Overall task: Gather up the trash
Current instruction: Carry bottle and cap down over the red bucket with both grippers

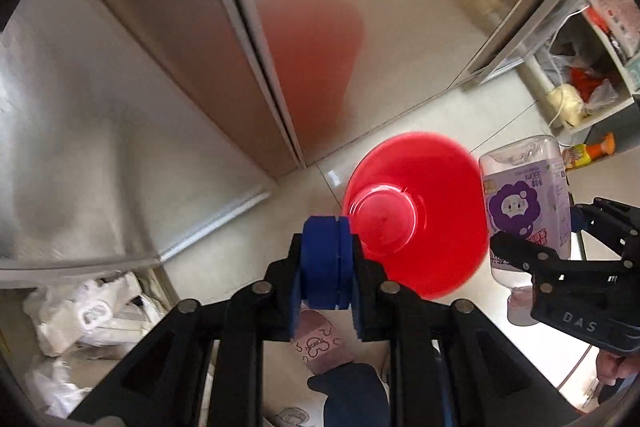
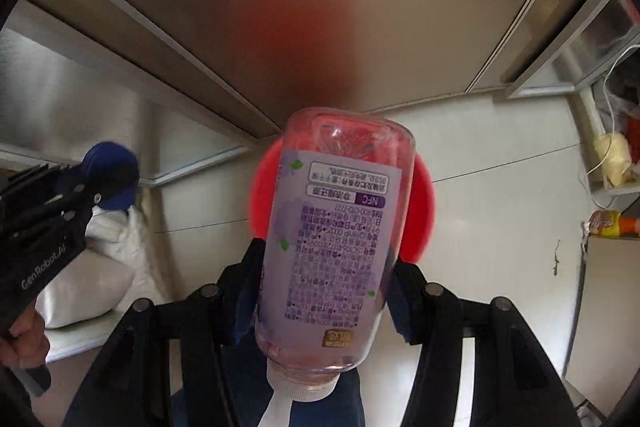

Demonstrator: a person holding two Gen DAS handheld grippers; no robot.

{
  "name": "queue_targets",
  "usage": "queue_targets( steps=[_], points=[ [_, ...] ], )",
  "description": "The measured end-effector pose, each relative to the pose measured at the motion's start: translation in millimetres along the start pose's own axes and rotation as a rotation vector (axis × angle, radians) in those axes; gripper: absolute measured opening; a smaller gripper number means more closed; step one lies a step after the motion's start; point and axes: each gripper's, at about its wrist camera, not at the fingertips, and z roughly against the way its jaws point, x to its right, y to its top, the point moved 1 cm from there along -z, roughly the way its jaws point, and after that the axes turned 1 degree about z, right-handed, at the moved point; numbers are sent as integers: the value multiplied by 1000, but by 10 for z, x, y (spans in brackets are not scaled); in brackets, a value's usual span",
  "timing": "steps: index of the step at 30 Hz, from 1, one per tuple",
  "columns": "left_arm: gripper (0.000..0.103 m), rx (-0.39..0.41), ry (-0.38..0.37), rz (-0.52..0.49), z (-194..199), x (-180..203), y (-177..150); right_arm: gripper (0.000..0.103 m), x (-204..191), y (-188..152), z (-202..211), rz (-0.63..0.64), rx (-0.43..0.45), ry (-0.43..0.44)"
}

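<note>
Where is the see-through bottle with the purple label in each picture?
Left wrist view: the bottle is at the right edge, clamped in the right gripper, beside the red bin.
Right wrist view: the bottle fills the centre, gripped between the fingers, base away from the camera, hiding most of the bin.
Shared landmark: the red bin on the floor.

Pale tiled floor (image 1: 420,115), glossy, thin dark joints. Brushed steel cabinet doors (image 1: 132,75) along the far side, carrying a blurred red reflection. White plastic bags (image 1: 84,311) piled lower left. Open shelf (image 1: 588,67) at right, cluttered; white cord hanging down.
</note>
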Motion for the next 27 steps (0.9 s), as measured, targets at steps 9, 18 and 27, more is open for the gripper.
queue_targets(
  steps=[9, 18, 27],
  points=[
    [18, -24, -44, -19, -205, 102, 32, 90, -18, -55, -217, -11, -1, -16],
    [18, 1, -72, -128, -86, 460, 136, 93, 207, -81, 44, -75, 36, -38],
    [18, -35, -118, -185, -199, 798, 256, 93, 572, -129, 214, -183, 54, -52]
  ],
)
